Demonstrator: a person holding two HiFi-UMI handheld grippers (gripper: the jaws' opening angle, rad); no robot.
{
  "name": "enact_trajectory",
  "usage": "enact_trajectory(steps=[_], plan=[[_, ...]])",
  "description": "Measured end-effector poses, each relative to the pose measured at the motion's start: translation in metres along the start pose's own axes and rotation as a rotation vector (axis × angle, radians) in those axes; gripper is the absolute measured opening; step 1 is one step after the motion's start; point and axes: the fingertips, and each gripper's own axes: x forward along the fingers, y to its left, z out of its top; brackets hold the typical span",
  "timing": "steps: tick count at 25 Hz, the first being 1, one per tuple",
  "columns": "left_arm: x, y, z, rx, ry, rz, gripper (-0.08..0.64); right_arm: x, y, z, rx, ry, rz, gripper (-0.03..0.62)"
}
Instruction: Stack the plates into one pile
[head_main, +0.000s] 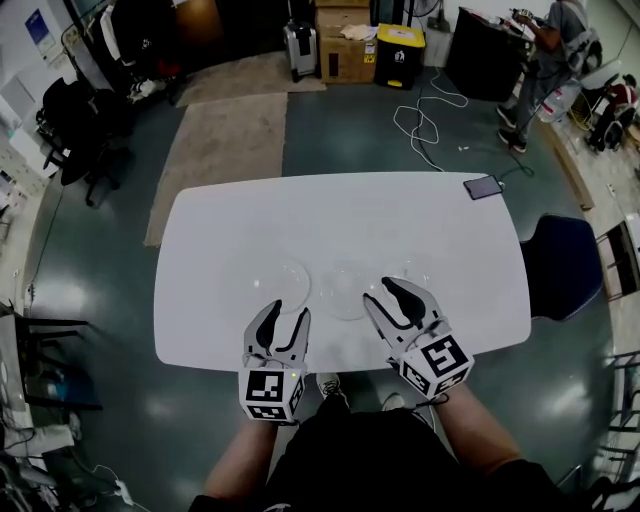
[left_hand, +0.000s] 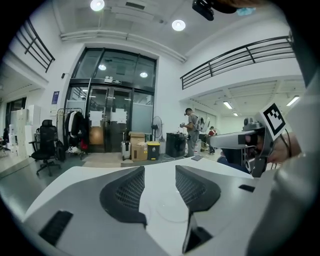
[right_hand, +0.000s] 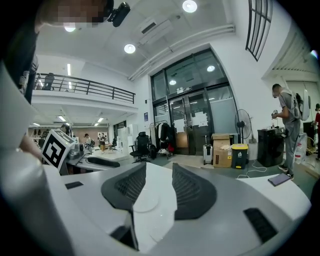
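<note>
Head view: pre-grasp step, nothing stacked yet. Three clear plates lie in a row on the white surface (head_main: 220, 230), well apart from a pile: left plate (head_main: 283, 280), middle plate (head_main: 347, 290), right plate (head_main: 415, 272), all faint and seemingly empty. The left hand-held gripper (head_main: 288, 312) sits just at 6 o'clock of the left plate, jaws apart, holding nothing. The right hand-held gripper (head_main: 385, 295) is between the middle and right plates, also open and empty. Yellow bin (head_main: 400, 55) and cardboard boxes (head_main: 342, 45) stand on the floor at 12 o'clock, contents unreadable. Left gripper view: jaws spread, a faint plate rim on the surface between them, untouched. Right gripper view: jaws spread, a plate edge low between them, no contact. Next move probably calls for sliding a jaw under a thin rim, then pinching and lifting it onto a neighbour.
</note>
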Motion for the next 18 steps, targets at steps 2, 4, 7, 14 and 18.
enact_trajectory(steps=[2,4,7,14,18], plan=[[0.004,0.015,-0.004,-0.004,0.01,0.013,0.201,0.014,0.002,-0.003,0.007,0.01,0.006,0.166],[0.008,0.028,-0.007,-0.008,0.016,0.024,0.202,0.028,0.004,-0.008,0.012,0.02,0.011,0.169],[0.013,0.047,-0.011,-0.011,0.025,0.036,0.202,0.047,0.009,-0.014,0.016,0.039,0.019,0.17],[0.023,0.093,-0.029,-0.036,0.041,0.061,0.202,0.093,0.025,-0.036,0.037,0.088,0.031,0.17],[0.029,0.117,-0.043,-0.062,0.058,0.072,0.202,0.118,0.036,-0.049,0.041,0.129,0.041,0.17]])
